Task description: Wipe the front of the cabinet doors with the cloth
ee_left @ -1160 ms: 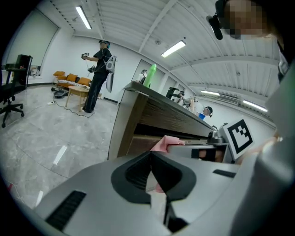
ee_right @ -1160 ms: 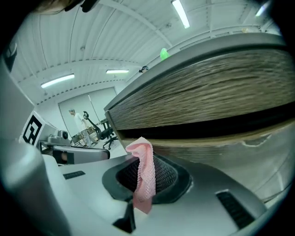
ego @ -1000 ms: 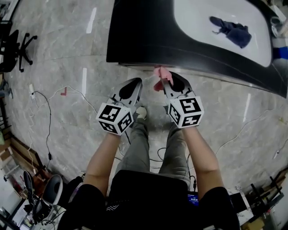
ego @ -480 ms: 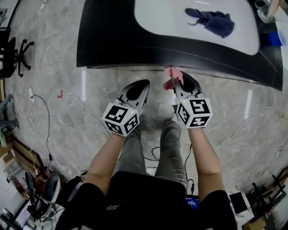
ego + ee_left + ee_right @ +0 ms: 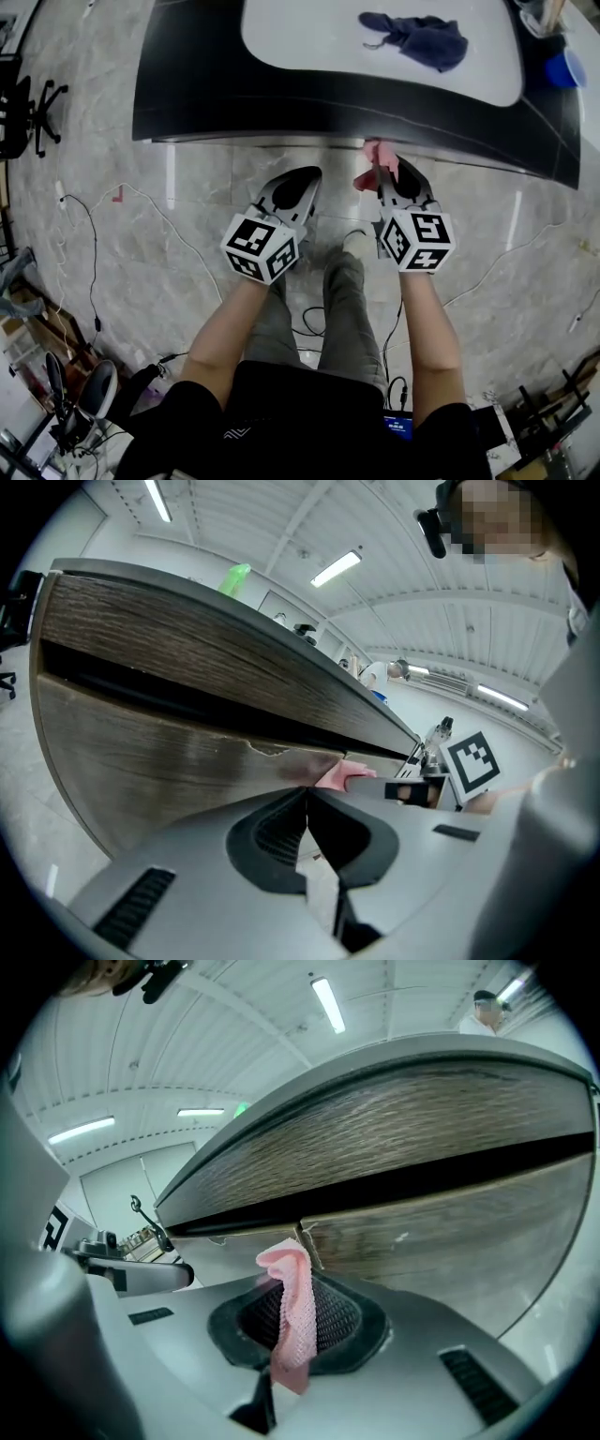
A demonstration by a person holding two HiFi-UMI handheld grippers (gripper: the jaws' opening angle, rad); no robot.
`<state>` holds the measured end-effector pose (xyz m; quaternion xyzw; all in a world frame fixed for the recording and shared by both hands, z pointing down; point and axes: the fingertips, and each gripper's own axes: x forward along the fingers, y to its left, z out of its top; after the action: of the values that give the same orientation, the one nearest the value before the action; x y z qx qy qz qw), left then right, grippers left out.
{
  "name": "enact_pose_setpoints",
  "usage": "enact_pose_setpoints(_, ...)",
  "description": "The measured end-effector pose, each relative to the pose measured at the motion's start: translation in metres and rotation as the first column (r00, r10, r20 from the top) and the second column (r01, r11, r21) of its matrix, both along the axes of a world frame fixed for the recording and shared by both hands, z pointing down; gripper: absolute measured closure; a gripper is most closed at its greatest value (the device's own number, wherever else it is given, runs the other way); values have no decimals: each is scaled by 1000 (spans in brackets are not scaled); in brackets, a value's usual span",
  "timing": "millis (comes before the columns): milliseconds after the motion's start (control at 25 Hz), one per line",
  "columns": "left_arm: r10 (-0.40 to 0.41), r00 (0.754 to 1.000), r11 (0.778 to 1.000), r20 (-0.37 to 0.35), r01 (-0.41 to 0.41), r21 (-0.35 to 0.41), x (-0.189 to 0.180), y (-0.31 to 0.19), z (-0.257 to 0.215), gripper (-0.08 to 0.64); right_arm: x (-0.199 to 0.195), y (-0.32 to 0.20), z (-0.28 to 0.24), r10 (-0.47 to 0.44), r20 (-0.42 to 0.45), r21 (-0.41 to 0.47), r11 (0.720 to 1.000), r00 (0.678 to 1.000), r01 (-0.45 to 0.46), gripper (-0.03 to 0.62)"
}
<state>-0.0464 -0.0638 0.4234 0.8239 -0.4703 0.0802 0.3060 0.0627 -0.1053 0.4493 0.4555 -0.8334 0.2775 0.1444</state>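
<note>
Right hand-held gripper (image 5: 384, 174) pinches the pink knitted cloth (image 5: 292, 1312) at the grey wood-grain cabinet door (image 5: 450, 1232). Left hand-held gripper (image 5: 298, 185) has its jaws together, empty. Best practice is to press the cloth flat and sweep evenly.

Head camera looks steeply down; 2 gripper views closely face cabinet (image 5: 450, 1232).

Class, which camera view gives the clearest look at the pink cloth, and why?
The right gripper view: the pink cloth hangs at its centre, pinched in the right gripper, its mesh weave plain. The head view shows only a small pink scrap at that gripper's tip; the left gripper view, a sliver.
</note>
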Motion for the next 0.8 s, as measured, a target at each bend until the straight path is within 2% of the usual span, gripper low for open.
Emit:
enact_pose_setpoints(160,1,1000,1000,-4,-1,-7,0,6,5,551,-10,17,0,-43,4,-4,999,999,43,545)
enact_pose_setpoints(320,-17,1000,1000,1,17,-13,-21,13,9,551,-40,31,5,-81,21,-18,997,996,81,545)
enact_pose_setpoints(800,-114,993,993,41,115,-30,-145,34,20,551,-175,47,15,-198,51,-32,979,979,200,545)
